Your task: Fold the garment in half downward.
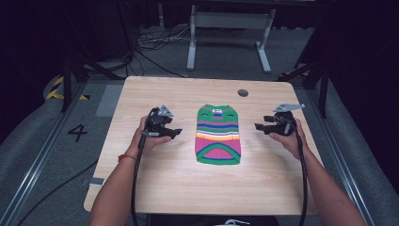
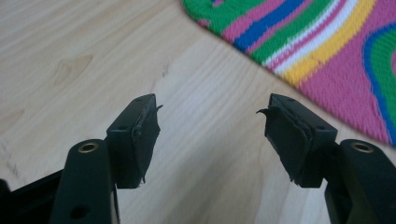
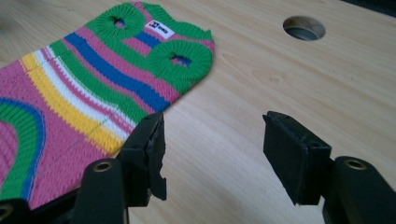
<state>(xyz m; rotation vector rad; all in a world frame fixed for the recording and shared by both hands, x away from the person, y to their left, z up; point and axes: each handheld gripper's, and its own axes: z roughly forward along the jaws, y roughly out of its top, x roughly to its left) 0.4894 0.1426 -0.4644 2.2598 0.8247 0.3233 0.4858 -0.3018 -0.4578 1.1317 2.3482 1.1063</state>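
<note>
A small striped knitted sweater (image 1: 218, 135) in green, pink, blue, yellow and white lies flat at the middle of the wooden table (image 1: 188, 188), neck end pointing away from me. My left gripper (image 1: 176, 133) hovers just left of it with its jaws apart and aimed at the sweater's left edge. My right gripper (image 1: 259, 126) is held on the opposite side and is also open. In the left gripper view the jaws (image 2: 210, 109) frame bare wood, with the sweater (image 2: 327, 42) beyond at upper right. The right gripper (image 3: 212, 123) holds nothing, and the sweater (image 3: 84, 93) reaches under its left jaw.
A round cable hole (image 1: 243, 92) pierces the table behind the sweater, also seen as the hole (image 3: 304, 28) in the right gripper view. Beyond the table stand a white frame (image 1: 229, 33) and loose floor cables (image 1: 155, 44). A floor mark "4" (image 1: 77, 132) lies left.
</note>
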